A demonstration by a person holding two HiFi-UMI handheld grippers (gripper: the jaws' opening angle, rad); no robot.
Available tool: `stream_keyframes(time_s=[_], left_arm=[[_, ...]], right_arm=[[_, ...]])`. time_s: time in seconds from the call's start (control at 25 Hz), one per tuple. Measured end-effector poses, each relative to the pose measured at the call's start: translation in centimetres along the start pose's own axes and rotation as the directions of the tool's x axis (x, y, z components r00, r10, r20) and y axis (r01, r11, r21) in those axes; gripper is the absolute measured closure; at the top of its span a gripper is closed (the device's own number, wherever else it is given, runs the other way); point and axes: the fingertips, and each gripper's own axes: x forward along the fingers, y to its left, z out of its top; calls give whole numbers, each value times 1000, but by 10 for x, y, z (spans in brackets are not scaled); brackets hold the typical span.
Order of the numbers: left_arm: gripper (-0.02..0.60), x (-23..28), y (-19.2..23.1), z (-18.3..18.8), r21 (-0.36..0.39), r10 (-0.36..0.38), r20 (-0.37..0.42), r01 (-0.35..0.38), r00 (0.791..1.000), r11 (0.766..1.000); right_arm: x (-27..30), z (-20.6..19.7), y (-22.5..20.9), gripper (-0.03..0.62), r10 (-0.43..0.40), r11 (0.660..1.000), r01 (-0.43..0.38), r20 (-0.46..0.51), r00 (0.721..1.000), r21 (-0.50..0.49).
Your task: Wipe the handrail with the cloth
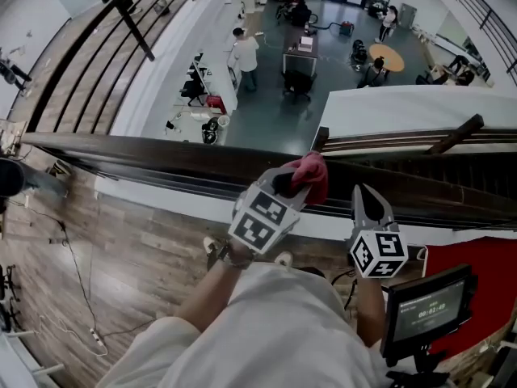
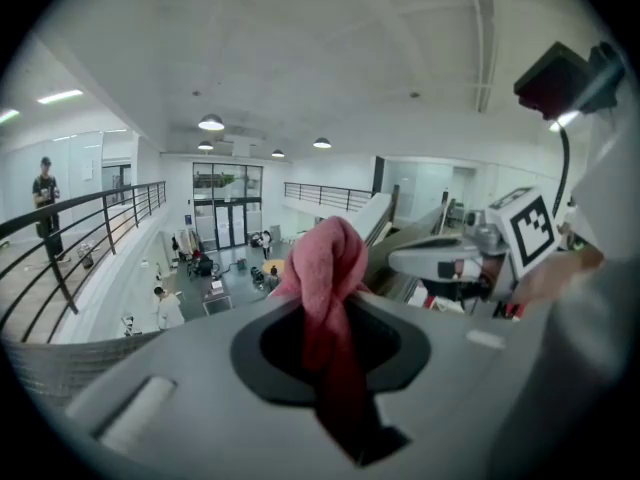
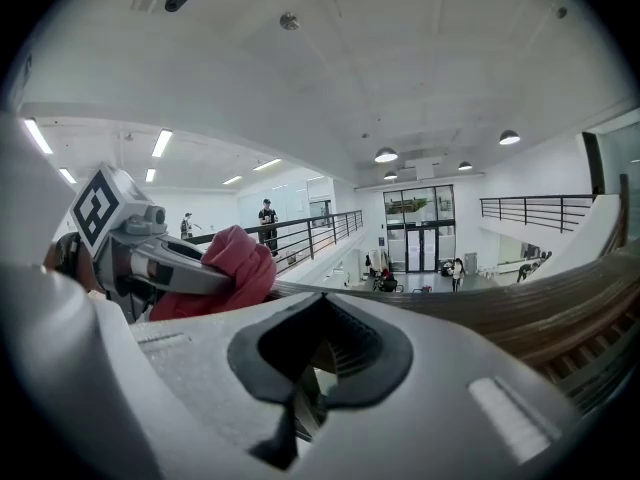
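Note:
The dark wooden handrail runs across the head view from left to right. My left gripper is shut on a bunched red cloth, which sits at the rail's top, right of centre. In the left gripper view the cloth sticks up from between the jaws of the left gripper. My right gripper hovers just to the right, near the rail, shut with nothing in it. The right gripper view shows the right gripper holding nothing, the cloth at its left and the handrail stretching away.
Beyond the rail is a deep drop to an atrium floor with desks and people. A black screen on a stand and a red panel stand at my right. A cable trails over the wooden floor at left.

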Motion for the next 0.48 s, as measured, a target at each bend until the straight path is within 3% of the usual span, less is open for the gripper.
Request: stream_keyframes(time_s=[0.24,0.48], left_arm=[[511,-10,-3,-26,-9,-60,3,60,998,998],[511,-8,0,-54,-12,-81,-45,81,996,997]], right_arm=[[8,-9,20,591,-7,1000,7,-6,1000,-12],[12,-8,27,591,-9,1000,9,-10,1000,-16]])
